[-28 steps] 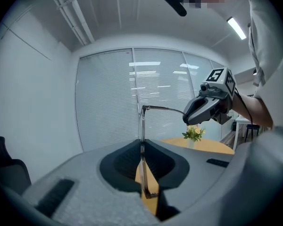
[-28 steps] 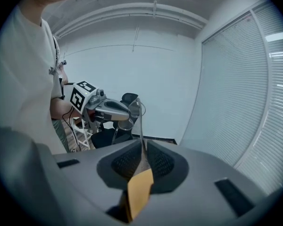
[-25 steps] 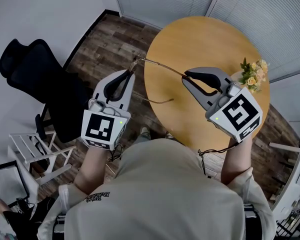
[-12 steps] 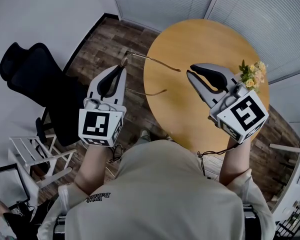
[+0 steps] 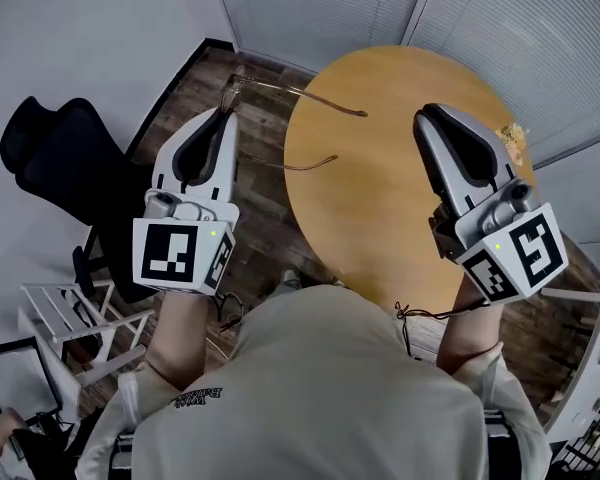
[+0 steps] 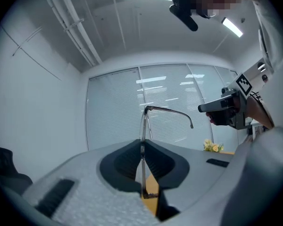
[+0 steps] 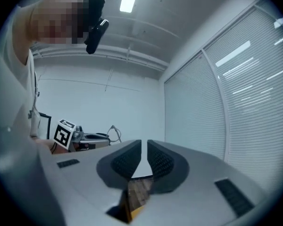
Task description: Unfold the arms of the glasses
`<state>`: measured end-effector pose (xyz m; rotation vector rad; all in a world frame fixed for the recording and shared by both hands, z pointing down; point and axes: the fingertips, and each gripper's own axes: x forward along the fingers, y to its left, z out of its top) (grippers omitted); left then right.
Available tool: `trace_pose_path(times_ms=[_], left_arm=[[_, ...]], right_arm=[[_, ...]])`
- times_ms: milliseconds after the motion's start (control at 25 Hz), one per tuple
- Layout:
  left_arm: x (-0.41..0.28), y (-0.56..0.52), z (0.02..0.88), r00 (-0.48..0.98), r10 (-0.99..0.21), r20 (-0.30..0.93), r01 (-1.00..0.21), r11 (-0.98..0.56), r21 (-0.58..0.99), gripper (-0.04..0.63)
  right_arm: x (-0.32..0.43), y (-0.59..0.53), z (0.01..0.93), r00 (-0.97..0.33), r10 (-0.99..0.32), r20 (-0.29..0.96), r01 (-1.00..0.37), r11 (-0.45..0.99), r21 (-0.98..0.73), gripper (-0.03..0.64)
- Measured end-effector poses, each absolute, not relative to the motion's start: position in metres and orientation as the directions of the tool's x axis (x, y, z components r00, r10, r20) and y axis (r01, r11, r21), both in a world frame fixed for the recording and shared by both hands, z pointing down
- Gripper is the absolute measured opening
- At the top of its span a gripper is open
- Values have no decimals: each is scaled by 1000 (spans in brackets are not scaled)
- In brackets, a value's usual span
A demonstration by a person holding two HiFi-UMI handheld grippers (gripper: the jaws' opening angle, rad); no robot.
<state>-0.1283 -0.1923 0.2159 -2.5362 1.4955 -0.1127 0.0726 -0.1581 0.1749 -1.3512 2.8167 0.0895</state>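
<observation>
My left gripper is shut on the front frame of thin metal-rimmed glasses and holds them in the air, left of the round wooden table. Both arms of the glasses stick out to the right over the table edge. In the left gripper view the glasses stand upright between the pads of the left gripper, one arm reaching right. My right gripper hangs over the table, apart from the glasses. In its own view the right gripper shows a narrow slit between the pads with nothing in it.
A small bunch of flowers stands at the table's right edge, partly behind my right gripper. On the wooden floor at left are a black office chair and a white rack. Window blinds line the far wall.
My right gripper has let go of the upper arm's tip and drawn away to the right. Both grippers have risen, and the left one carried the glasses up and to the left.
</observation>
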Motion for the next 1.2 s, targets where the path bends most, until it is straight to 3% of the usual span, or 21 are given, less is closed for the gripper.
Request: trace_pose_path(times_ms=[400,1200], left_arm=[[-119,-189,196,509,-856,-94,-851,-483,-206,40],[-103,-205,243,540,-841,18,-828,-535,-167,40]], right_arm=[[92,-146,150,-502,-837,-216,-863,502,57,49],[106,-157,213,-465,-882,-74,-885,466,3,48]])
